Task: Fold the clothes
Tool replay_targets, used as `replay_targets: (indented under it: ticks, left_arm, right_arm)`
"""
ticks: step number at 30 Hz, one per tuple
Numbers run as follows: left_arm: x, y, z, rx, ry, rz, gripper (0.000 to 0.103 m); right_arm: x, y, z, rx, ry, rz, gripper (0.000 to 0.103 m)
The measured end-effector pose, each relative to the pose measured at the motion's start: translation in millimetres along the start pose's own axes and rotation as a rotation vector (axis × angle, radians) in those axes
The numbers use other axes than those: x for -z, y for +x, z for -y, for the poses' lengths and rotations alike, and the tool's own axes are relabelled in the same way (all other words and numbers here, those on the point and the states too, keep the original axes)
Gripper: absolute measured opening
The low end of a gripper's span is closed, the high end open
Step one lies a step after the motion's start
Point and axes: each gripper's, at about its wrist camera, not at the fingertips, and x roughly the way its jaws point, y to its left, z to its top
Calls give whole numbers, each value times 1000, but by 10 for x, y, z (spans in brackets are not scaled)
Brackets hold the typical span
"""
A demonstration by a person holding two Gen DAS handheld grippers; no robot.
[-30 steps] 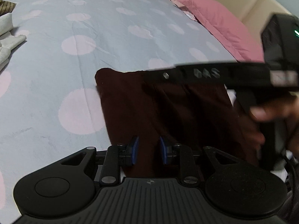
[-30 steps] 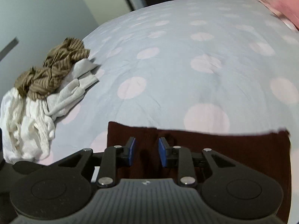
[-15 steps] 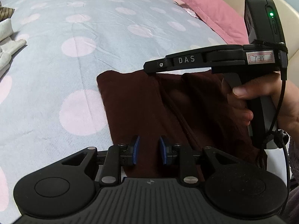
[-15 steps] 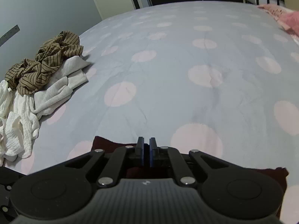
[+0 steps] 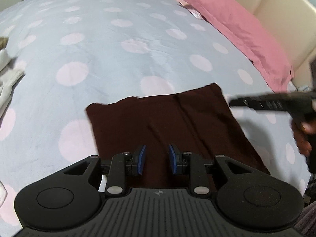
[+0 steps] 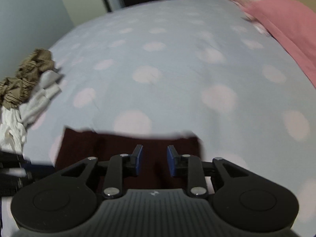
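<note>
A dark maroon garment [image 5: 167, 122] lies folded flat in a rough rectangle on the polka-dot bedsheet [image 5: 102, 45]. My left gripper [image 5: 156, 159] is open and empty, held just above the garment's near edge. My right gripper [image 6: 154, 160] is open and empty above the same garment [image 6: 122, 148]. In the left wrist view the right gripper's body [image 5: 276, 102] shows blurred at the right, clear of the garment's right edge.
A pile of clothes, brown striped [image 6: 25, 79] and white [image 6: 11, 126], lies at the bed's left side. A pink pillow [image 5: 243, 33] and a cream headboard [image 5: 276, 9] are at the right. The left gripper's body [image 6: 11, 171] shows at the far left.
My right gripper was shut over the garment half a second ago and is now open; it has drawn away to the right. The garment's right part now lies flat. The left gripper stays open.
</note>
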Motion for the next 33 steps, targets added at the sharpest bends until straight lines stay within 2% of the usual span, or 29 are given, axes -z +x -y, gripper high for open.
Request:
replay_targets:
  ticks: [1,6,9,12,14,19,23,28,33]
  left_arm:
    - [-21,13,77,-5,8,-12,24]
    - [-256,167,487,18,35,-60,25]
    - [-415,285,707,30,30,-87,27]
    - [-588,433,967,35,35,-110,34]
    - [-714,572,1109,38,8,-126,37]
    - [-960,900,1311,-31,-38,-186,38]
    - [-1094,1160,1475,-87,-43,-226,38]
    - [-1181,1504,1543,-166,-67,-287,39]
    - [-1155,1714,1476,-227,-91,-310,38]
  right_arm:
    - [92,-99,93,21,21,-21,31]
    - [613,-528,398,102,119,-124,50]
    - [1012,-721,522,98,197,-158,50]
    - [1327,-748,620,67,286,-170,50]
    - [1414,-715,661,41,323,-178,50]
    - [1463,-709,678,10,339,-169,51]
    - [1409,-689,707,4,362,-159,58]
    - [1425,-601,704,-9,375,-167,59]
    - [1437,-573,675,-9,369,-165,60]
